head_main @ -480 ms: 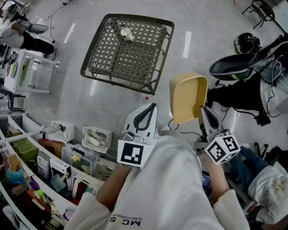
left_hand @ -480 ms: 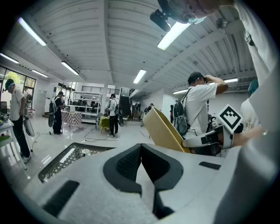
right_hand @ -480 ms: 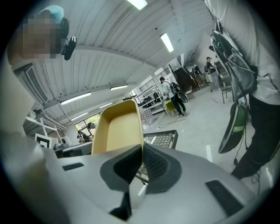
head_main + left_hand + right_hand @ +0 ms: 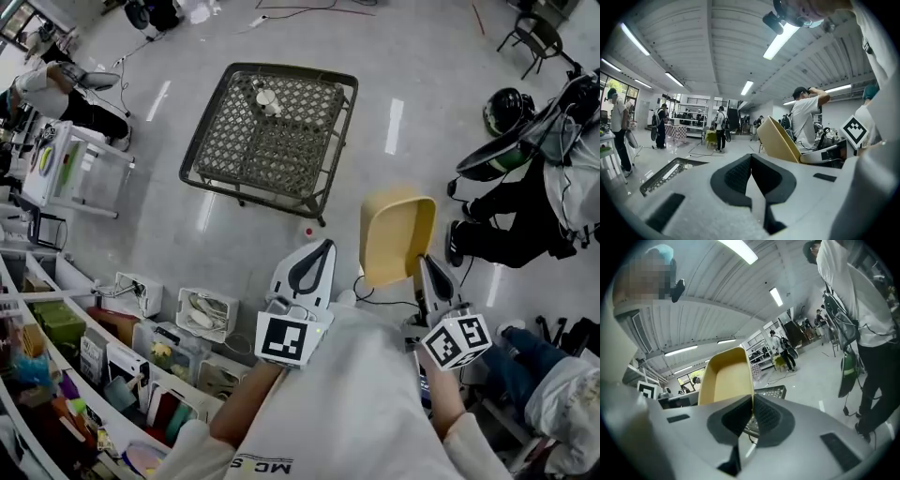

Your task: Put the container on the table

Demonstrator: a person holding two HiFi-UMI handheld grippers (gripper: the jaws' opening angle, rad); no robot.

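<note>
The yellow plastic container [image 4: 397, 239] is held up in the air, tilted on edge, with my right gripper [image 4: 419, 262] shut on its rim. In the right gripper view the container [image 4: 725, 378] rises just past the closed jaws. The dark lattice-top table [image 4: 281, 141] stands on the floor ahead and to the left, with a small white object [image 4: 265, 98] on it. My left gripper [image 4: 325, 246] is shut with nothing in it, beside the container [image 4: 779, 139]. The table [image 4: 670, 171] shows low at the left in the left gripper view.
Storage bins and shelves [image 4: 141, 328] crowd the lower left. A white rack [image 4: 66, 164] and a seated person [image 4: 56, 89] are at the far left. A black chair [image 4: 497, 155], a helmet [image 4: 506, 108] and another person [image 4: 553, 375] are at the right. Cables lie on the grey floor.
The head view has shifted a little; the table sits slightly further right and lower in it. The container and both grippers have dropped slightly in the frame, with the grip unchanged.
</note>
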